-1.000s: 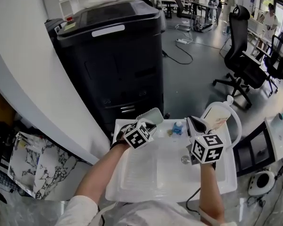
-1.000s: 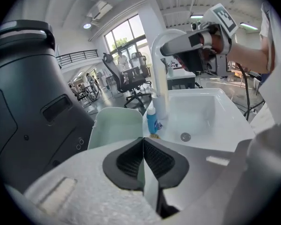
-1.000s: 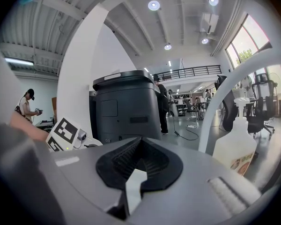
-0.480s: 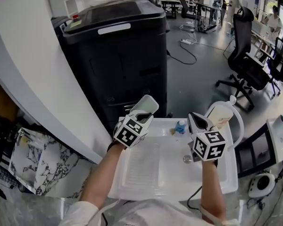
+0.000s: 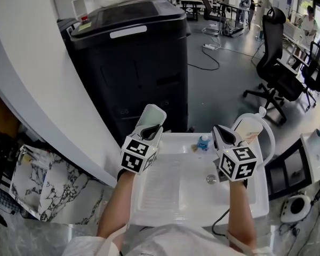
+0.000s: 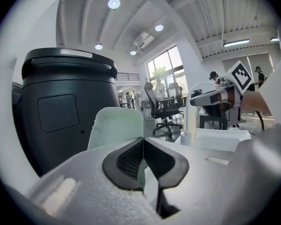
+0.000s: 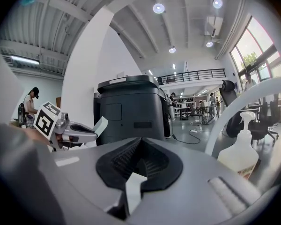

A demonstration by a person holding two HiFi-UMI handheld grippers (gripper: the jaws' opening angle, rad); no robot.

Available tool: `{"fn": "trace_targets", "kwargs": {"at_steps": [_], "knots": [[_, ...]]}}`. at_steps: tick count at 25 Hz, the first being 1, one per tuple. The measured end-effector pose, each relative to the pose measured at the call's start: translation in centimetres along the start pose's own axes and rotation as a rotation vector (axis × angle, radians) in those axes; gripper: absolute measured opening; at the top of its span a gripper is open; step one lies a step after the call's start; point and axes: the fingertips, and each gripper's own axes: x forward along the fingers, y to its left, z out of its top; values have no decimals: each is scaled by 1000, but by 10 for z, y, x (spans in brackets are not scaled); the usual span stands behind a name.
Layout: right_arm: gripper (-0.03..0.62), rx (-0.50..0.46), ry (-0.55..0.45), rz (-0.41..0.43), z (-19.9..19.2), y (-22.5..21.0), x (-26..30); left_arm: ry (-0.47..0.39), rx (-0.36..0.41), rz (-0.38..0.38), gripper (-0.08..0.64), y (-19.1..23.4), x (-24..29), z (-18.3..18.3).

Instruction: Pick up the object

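**Pale green tray clamped in left jaws, held above the sink**

The pale green plastic tray sits between the jaws of the left gripper. The dark pads are clenched on its near rim. The rest of the tray stands out past the jaw tips, tilted upward, with its hollow face toward the gripper – the left gripper view shows this directly. No other thing touches the tray; it is carried in the air.

Below the left jaws, and on toward the right gripper, lies the white sink basin, with its drain under the right gripper. The right jaws are pressed together with nothing between them.

Just ahead of the right jaw tips stands a white spray bottle, ringed by a white curved tube. Between the two sets of jaws, at the basin's far edge, is a small blue-capped bottle.

Beyond the left jaw tips rises a large black machine – the tray shows against its front. Well beyond the right jaws is a black office chair.
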Motion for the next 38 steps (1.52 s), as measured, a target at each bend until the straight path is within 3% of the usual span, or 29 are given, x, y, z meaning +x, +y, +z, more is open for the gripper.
{"fn": "trace_targets", "kwargs": {"at_steps": [11,18,38], "knots": [[0,7,-17,-1,6,2,-7,-73,-89,151,9,23,-43,0],[0,6,-10,3,2,8,-6,-124,-99,210,9,27,-57,8],[-2,-11,-26,-5,9,5,-9,-111,-108,204,9,22,-50,5]]}}
